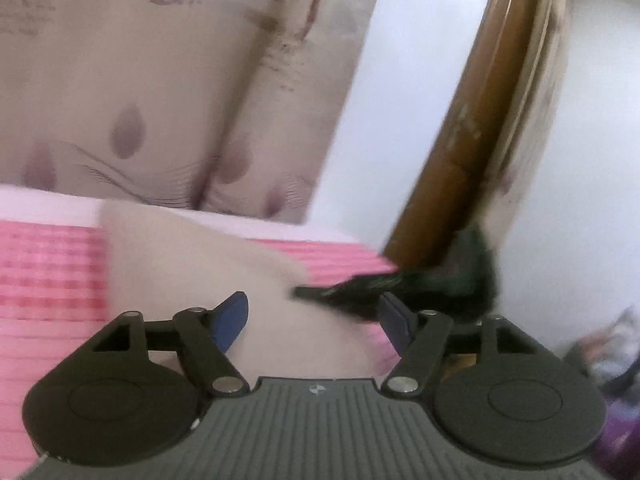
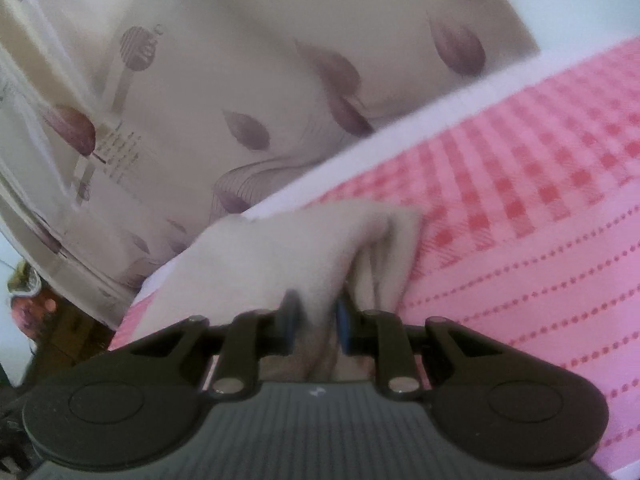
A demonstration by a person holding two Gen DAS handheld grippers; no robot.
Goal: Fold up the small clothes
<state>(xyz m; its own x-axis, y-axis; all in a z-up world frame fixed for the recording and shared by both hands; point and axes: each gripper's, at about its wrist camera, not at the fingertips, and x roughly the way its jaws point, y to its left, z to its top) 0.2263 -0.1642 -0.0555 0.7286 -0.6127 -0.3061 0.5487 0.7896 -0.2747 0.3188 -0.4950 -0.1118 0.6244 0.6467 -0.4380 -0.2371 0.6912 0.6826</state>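
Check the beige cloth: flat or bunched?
Bunched. The right gripper pinches a gathered fold of the beige cloth, raising ridges above the pink sheet.

Bedroom in a home.
Bed w/ pink checked bedsheet (image 2: 540, 168), beige curtain (image 1: 168, 92) w/ mauve leaf print hanging behind it, brown wooden frame (image 1: 472, 128) against a white wall (image 1: 400, 80).

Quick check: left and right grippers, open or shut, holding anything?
Left gripper: open, jaws apart over the beige cloth, not pinching it.
Right gripper: shut on the beige cloth, a bunched fold between its jaws.
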